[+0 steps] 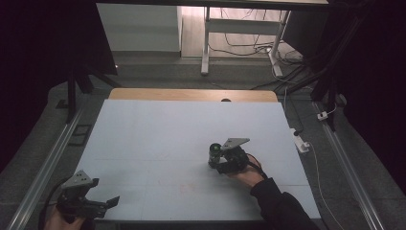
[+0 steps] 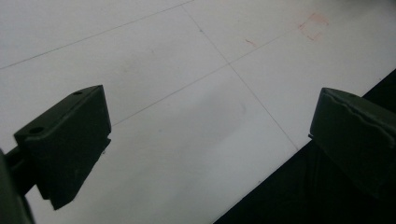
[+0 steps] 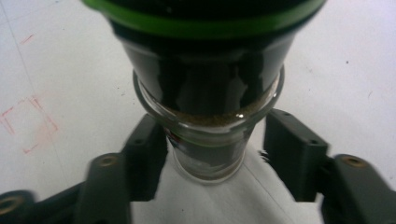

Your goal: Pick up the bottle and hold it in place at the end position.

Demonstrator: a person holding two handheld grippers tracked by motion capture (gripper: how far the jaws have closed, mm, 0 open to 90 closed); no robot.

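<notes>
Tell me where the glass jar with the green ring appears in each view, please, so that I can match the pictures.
High view: the jar stands right of the table's centre, at the right gripper.
Left gripper view: the jar is not in it.
Right gripper view: the jar rises at centre, between the jaws.
Shared landmark: the faint red square mark on the white table.

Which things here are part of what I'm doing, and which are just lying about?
In the job: glass jar with a green-rimmed lid; right gripper, jaws either side of it.
Lying about: left gripper, open, over the table near edge; power strip; floor cables.
</notes>
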